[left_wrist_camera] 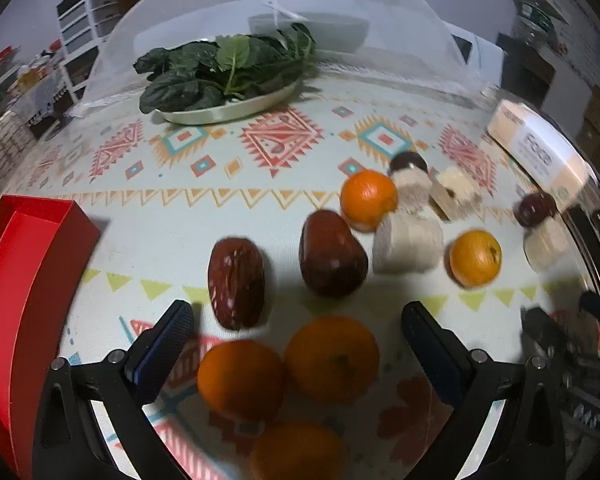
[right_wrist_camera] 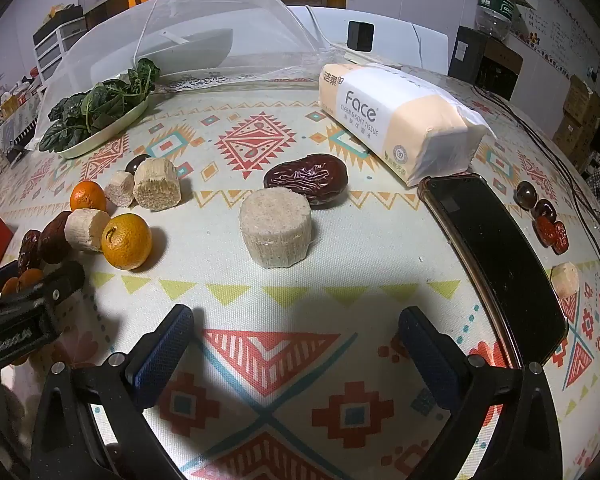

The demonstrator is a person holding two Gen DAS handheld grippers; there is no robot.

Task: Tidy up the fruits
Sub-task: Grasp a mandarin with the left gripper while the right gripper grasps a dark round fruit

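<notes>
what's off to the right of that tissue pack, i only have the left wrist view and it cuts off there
Observer: A black phone lies flat on the tablecloth, one end right up against the tissue pack.
Operator: any fruit past the phone
Observer: Yes, a small row of dark red dates beyond its far edge, with one pale cut chunk nearer the camera.
Operator: is the right gripper carrying anything
Observer: No. The right gripper is open with only bare cloth between its fingers; a pale round chunk and a large date lie ahead of it.
</notes>
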